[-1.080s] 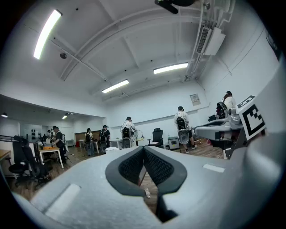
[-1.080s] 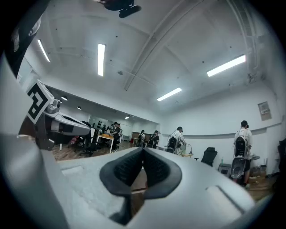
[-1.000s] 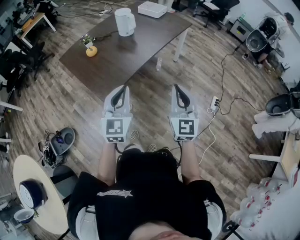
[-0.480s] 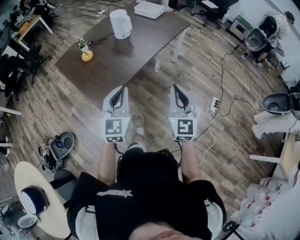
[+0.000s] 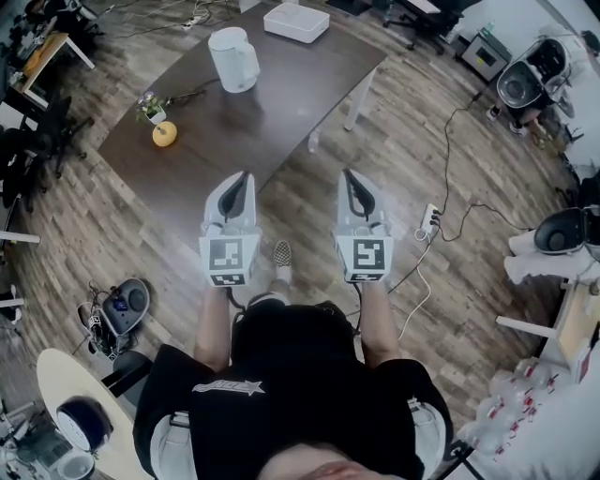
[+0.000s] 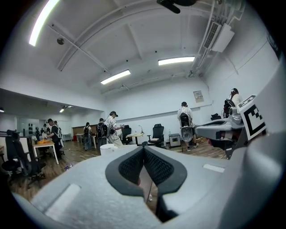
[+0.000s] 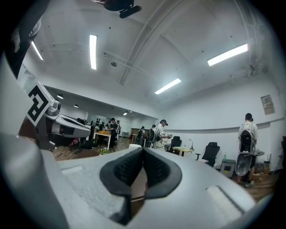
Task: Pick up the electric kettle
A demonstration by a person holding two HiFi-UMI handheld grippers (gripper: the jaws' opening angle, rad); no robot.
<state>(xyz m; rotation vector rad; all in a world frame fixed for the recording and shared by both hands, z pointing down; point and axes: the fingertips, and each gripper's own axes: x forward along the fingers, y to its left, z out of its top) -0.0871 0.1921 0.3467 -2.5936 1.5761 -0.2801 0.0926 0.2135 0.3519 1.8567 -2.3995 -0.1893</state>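
Left gripper (image 5: 246,176): fingers (image 6: 130,166) closed, dark pads meeting at the tips, nothing between them. Right gripper (image 5: 346,174): the same, fingers (image 7: 157,169) pressed tip to tip, empty. The person holds both out in front, side by side and apart, each pointing toward the worktop (image 5: 281,89). In the head view the left tips overlap its near edge. The right tips sit over the wooden floor (image 5: 394,141) just beside that edge.

Electric kettle (image 5: 233,58): white, upright, on the far part of the dark worktop, well apart from both grippers and touched by neither. It stands closer to the left gripper's line than to the right's.

Also on the worktop: a dark cord (image 5: 192,92) lying between the kettle and a small plant in a yellow pot (image 5: 161,129) near the left end. A flat white box (image 5: 296,21) sits at the far edge, right of the kettle.

On the floor: a power strip (image 5: 430,208), right of the right gripper.
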